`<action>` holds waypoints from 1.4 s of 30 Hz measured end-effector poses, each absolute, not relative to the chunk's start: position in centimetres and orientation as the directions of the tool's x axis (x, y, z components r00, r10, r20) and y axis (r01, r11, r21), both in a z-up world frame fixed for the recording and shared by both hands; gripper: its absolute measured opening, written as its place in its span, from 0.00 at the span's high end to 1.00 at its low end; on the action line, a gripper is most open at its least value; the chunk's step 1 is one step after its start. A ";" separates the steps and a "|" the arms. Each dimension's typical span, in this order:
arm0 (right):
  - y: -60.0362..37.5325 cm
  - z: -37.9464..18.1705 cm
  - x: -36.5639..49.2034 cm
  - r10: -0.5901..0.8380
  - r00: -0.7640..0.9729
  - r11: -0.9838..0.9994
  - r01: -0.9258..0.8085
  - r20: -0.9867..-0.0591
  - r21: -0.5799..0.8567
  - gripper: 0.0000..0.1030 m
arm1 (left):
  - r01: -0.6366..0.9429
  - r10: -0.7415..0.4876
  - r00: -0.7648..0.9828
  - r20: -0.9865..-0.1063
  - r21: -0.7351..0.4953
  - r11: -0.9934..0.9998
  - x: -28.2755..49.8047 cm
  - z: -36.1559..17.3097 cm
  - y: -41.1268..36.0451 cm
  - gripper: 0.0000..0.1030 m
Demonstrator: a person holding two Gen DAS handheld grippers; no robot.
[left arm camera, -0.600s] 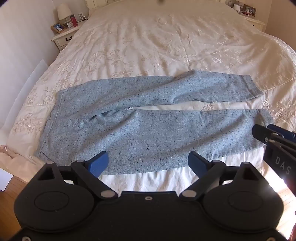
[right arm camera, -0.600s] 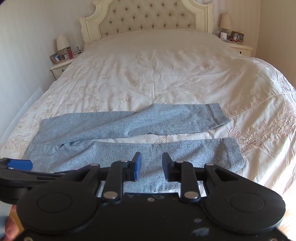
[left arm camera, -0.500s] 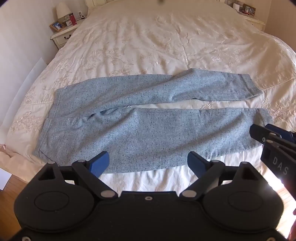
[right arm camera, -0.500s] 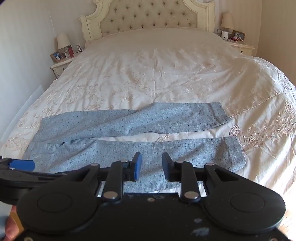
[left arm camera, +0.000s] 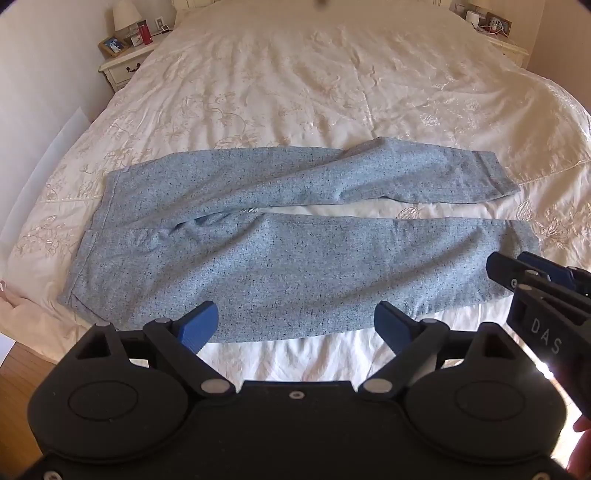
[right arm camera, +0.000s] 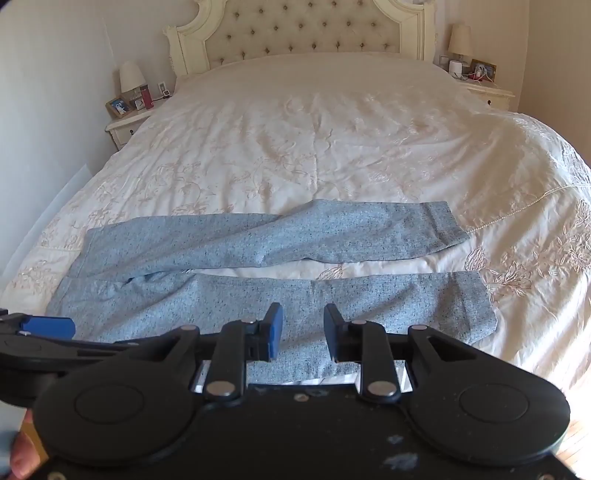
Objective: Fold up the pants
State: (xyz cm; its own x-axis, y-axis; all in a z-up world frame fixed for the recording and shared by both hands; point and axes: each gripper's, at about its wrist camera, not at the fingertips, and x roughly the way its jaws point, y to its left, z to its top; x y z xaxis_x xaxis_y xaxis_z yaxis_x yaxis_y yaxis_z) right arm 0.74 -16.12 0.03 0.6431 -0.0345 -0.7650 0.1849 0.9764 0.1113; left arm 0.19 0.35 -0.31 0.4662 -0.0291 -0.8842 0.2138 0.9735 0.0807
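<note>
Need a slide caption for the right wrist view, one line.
Right claw open above the near leg of unfolded blue pants spread across a cream bed.

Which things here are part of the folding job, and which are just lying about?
Part of the job: blue-grey pants; left gripper; right gripper; bed they lie on.

Just lying about: left nightstand with lamp, photo frame, red bottle; right nightstand.

free: bedspread [right arm camera: 332, 147] beyond pants [left arm camera: 280, 266] | blocked: nightstand [left arm camera: 123, 68], probably headboard [right arm camera: 314, 33]
</note>
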 end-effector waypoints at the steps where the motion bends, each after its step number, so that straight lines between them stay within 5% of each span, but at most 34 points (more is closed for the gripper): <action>1: -16.0 0.0 0.8 -0.037 0.643 0.976 0.186 -0.765 0.110 0.73 | 0.213 -0.030 0.466 -0.884 0.080 0.974 0.2 -0.3 0.3 0.11; 42: -15.3 -0.2 1.4 -0.022 0.615 0.984 0.155 -0.788 0.093 0.73 | 0.199 -0.031 0.465 -0.885 0.071 0.977 0.5 -0.7 1.2 0.11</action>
State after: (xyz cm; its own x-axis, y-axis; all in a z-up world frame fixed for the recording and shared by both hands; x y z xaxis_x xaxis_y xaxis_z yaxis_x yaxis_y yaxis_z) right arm 1.44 -15.26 -0.17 0.6152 -0.0218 -0.7881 0.1546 0.9836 0.0934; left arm 0.45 1.21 -0.74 0.4649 -0.0309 -0.8848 0.1994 0.9774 0.0706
